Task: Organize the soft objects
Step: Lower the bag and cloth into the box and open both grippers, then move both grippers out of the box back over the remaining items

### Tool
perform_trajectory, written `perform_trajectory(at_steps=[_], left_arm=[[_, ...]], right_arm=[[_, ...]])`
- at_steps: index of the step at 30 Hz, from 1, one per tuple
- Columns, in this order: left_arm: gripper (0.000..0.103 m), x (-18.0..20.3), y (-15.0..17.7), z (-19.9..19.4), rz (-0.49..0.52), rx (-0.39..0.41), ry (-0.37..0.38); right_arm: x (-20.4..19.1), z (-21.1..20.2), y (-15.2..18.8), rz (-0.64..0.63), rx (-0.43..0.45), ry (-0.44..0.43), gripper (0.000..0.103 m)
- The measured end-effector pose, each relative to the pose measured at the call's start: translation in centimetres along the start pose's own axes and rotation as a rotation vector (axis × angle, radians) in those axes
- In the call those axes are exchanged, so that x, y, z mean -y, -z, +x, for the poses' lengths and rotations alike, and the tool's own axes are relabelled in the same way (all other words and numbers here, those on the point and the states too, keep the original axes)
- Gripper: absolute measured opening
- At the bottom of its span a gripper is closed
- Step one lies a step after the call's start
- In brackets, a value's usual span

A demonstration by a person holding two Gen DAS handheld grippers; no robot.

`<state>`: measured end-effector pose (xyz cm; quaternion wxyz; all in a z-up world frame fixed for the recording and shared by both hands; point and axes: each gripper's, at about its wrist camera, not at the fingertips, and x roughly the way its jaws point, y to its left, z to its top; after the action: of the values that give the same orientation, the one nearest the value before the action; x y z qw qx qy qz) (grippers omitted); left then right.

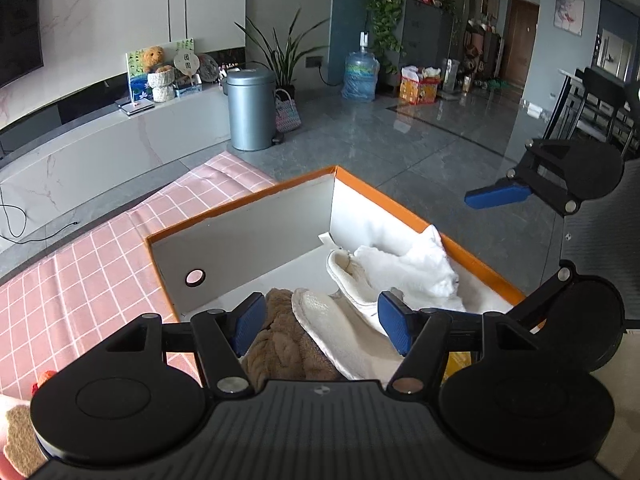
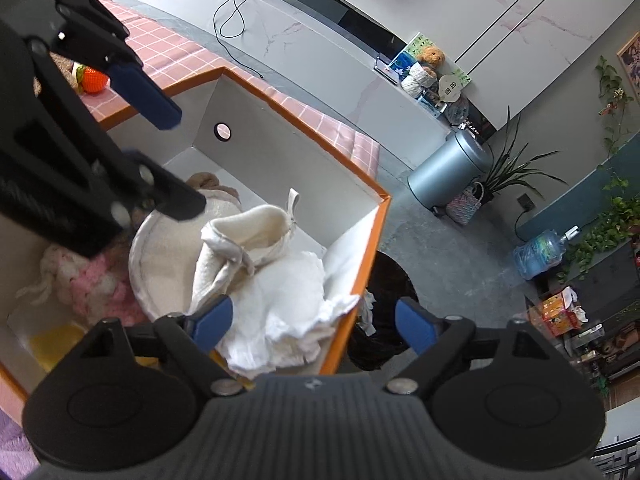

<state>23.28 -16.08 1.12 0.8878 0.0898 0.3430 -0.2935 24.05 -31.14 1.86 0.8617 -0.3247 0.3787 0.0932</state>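
An orange-rimmed white box (image 1: 400, 204) (image 2: 304, 152) holds soft things: a white cloth (image 1: 412, 268) (image 2: 288, 300), a cream slipper (image 1: 332, 320) (image 2: 248, 228), a brown plush (image 1: 280, 340) and a pink knitted piece (image 2: 100, 288). My left gripper (image 1: 322, 326) is open and empty just above the slipper and brown plush. My right gripper (image 2: 316, 324) is open and empty over the box's near corner and the white cloth; it also shows in the left wrist view (image 1: 496, 196).
The box sits on a pink checked cloth (image 1: 100, 264). An orange knitted toy (image 2: 94, 80) lies on it beyond the box. A grey bin (image 1: 250, 108), a water jug (image 1: 360, 76) and a dark object (image 2: 384, 304) stand on the floor.
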Motion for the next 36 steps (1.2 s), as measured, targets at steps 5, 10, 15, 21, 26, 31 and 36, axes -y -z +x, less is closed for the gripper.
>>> perform_trajectory(at_steps=[5,10,15,21,26,31,36], left_arm=[[0.077,0.4,0.2,-1.8,-0.004,0.025,-0.009],[0.077,1.2,0.5,-4.0,0.003,0.061,-0.015],[0.077,1.3,1.1,-6.0,-0.016,0.098,-0.027],[0.077,1.3,2.4,-8.2,-0.036,0.129,-0.058],[0.077,0.7,3.6,-10.1,-0.080,0.168,-0.085],[0.077,-0.6,5.5,-11.9,-0.142,0.211,-0.120],[0.077,-2.7,7.4,-13.7,-0.230,0.251,-0.157]], right_arm=[[-0.2,-1.5,0.2,-0.018,-0.003,0.022,0.087],[-0.1,-3.6,0.7,-0.001,0.018,0.048,0.089],[-0.5,-5.7,1.0,0.028,0.053,0.056,0.093],[-1.2,-7.8,1.1,0.113,0.098,0.050,0.094],[-2.0,-9.2,0.9,0.241,0.154,0.049,0.095],[-3.5,-10.3,0.6,0.396,0.244,0.026,0.095],[-6.2,-11.0,-0.6,0.501,0.340,-0.024,0.094]])
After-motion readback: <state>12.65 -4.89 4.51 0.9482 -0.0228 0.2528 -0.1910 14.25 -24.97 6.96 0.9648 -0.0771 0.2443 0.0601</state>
